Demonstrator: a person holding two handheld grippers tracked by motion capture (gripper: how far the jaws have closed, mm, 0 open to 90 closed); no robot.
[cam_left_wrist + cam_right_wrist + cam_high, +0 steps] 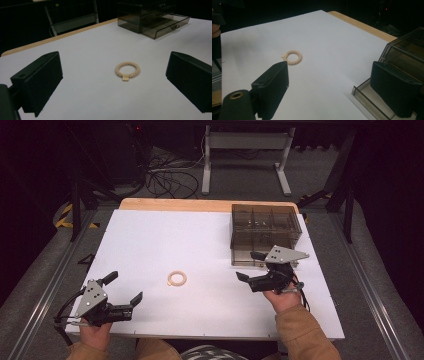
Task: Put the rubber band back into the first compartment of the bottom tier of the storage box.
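A beige beaded ring (pixel 177 278) (pixel 127 70) (pixel 292 57) lies flat on the white tabletop (pixel 165 235), near its middle front. My left gripper (pixel 123 288) (pixel 114 58) rests at the front left corner, jaws open and pointed at the ring from a short way off. My right gripper (pixel 250 266) (pixel 330 68) is held at the front right, open and empty, just in front of the smoky clear drawer box (pixel 265 232) (pixel 409 50). The box's bottom drawer (pixel 170 25) (pixel 367 100) stands pulled out, close beside the right jaw.
A strip of wooden table edge (pixel 200 204) runs along the far side. Beyond it, on the floor, are a white stand (pixel 245 160) and loose cables (pixel 165 175). Metal rails (pixel 360 285) flank the table.
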